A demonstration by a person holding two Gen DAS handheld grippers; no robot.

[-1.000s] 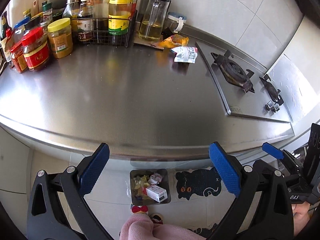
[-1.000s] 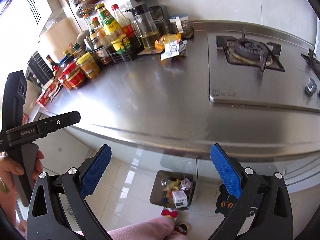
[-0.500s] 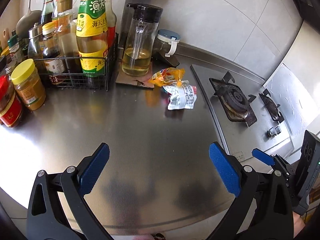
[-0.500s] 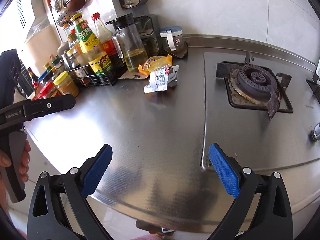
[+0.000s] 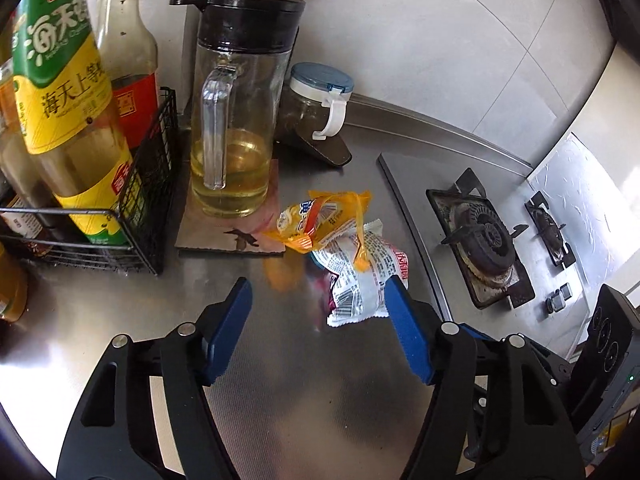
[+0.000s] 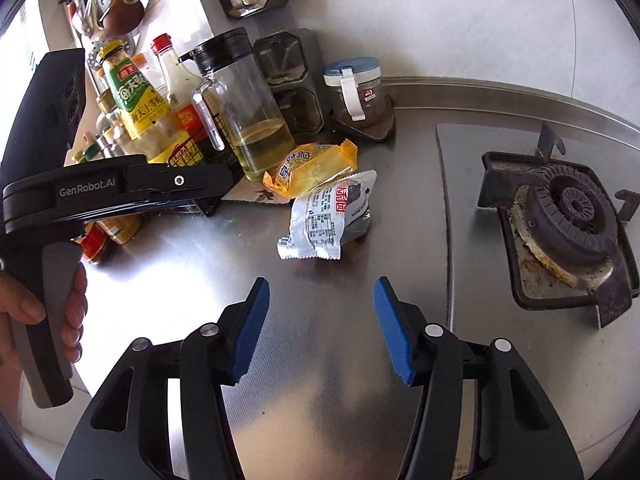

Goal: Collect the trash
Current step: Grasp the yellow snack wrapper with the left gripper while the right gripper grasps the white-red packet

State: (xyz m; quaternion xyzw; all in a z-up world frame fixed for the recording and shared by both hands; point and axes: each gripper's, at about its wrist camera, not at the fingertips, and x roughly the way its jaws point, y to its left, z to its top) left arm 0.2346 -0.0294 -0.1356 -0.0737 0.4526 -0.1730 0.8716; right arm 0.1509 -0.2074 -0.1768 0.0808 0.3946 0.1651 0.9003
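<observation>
Two snack wrappers lie on the steel counter. A yellow wrapper rests partly over a white wrapper. My left gripper is open, low over the counter, and the white wrapper's near end lies just inside its right finger. My right gripper is open and empty, a short way in front of the white wrapper. The left gripper's body shows at the left of the right wrist view.
A glass oil jug on a mat stands just behind the wrappers. A wire rack of sauce bottles is at the left, a small lidded jar behind. The gas hob lies to the right.
Both grippers have moved forward over the counter, close to the two wrappers. Both jaws have narrowed but stay open. The floor bin has gone out of view.
</observation>
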